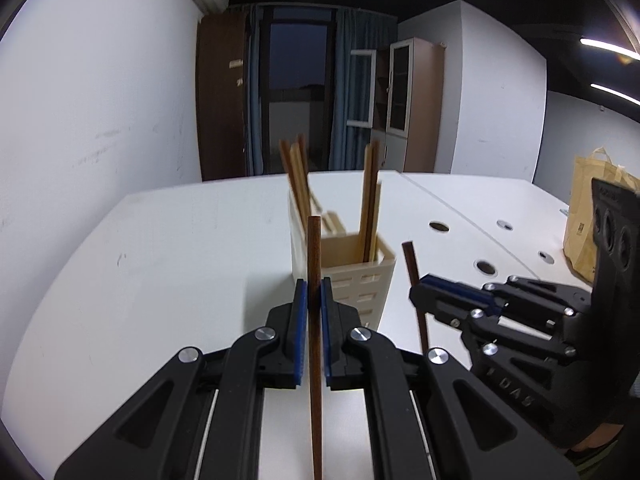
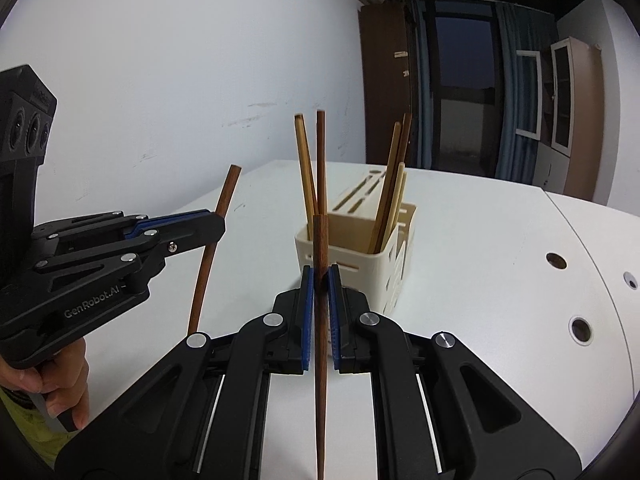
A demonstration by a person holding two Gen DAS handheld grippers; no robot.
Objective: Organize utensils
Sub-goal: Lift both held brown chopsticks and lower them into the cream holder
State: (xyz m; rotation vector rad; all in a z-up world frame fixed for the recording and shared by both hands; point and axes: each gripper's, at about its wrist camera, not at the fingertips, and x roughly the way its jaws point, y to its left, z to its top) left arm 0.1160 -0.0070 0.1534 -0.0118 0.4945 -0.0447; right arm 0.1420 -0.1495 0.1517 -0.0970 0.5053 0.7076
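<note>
A cream utensil holder (image 1: 362, 276) (image 2: 380, 264) stands on the white table and holds several upright chopsticks (image 1: 370, 204) (image 2: 308, 168). My left gripper (image 1: 314, 300) (image 2: 218, 224) is shut on a dark brown chopstick (image 1: 315, 340) (image 2: 208, 264), held upright just in front of the holder. My right gripper (image 2: 320, 284) (image 1: 418, 294) is shut on another dark brown chopstick (image 2: 321, 320) (image 1: 416, 292), also upright, close to the holder's near side. The two grippers are side by side.
The white table (image 1: 180, 260) (image 2: 480, 260) has round cable holes (image 1: 486, 267) (image 2: 580, 328) on its right part. A yellow paper bag (image 1: 584, 216) stands at the far right. A white wall, a dark door and a cabinet lie behind.
</note>
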